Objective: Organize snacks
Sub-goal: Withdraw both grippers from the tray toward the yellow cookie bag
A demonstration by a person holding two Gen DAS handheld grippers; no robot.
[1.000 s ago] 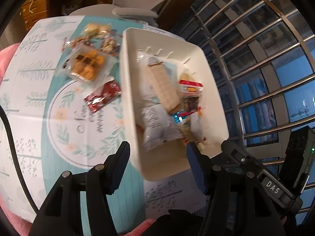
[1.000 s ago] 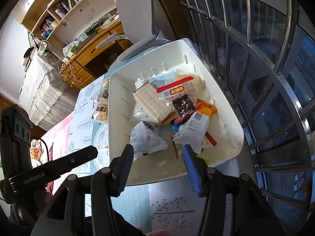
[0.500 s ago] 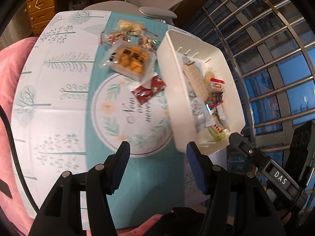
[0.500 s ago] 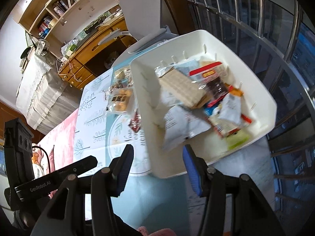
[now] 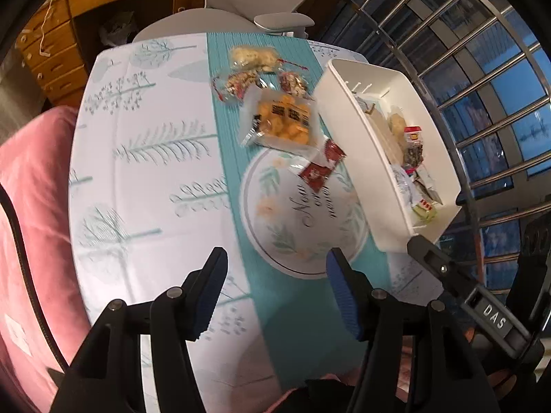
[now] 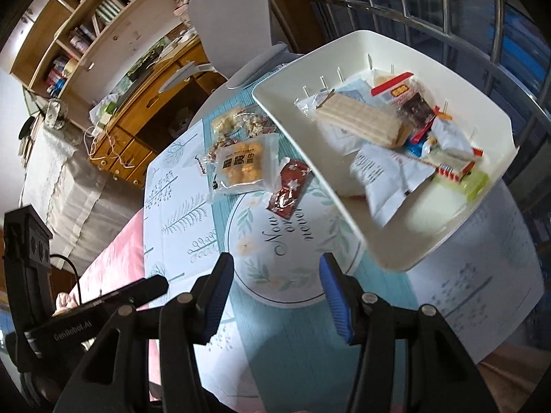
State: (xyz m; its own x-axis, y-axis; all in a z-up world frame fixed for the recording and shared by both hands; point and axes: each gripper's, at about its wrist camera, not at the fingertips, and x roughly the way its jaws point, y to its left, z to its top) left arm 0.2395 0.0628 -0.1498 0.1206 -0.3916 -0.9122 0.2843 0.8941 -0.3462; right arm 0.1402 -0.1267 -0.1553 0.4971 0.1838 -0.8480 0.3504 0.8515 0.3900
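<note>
A: Both views have slid left off the white bin (image 5: 347, 144); it now sits at two o'clock.

B: Left gripper (image 5: 275, 292) and right gripper (image 6: 275, 289) spread, empty. Red packet (image 6: 287, 186) at twelve looks next.

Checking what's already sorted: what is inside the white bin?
The white bin holds a wafer pack, a white pouch and several small wrappers; anything beneath the pile is hidden.

- The white bin (image 6: 406, 251) is smooth, slightly glossy plastic.
- The snack packets (image 5: 279, 120) are shiny, crinkled plastic film.
- The table (image 5: 144, 179) wears a smooth printed cloth.
- The fingers (image 6: 335, 296) carry ribbed blue pads on matt black plastic.
- The window bars (image 5: 482, 79) are polished metal.
- The drawers (image 5: 51, 51) are varnished wood.
</note>
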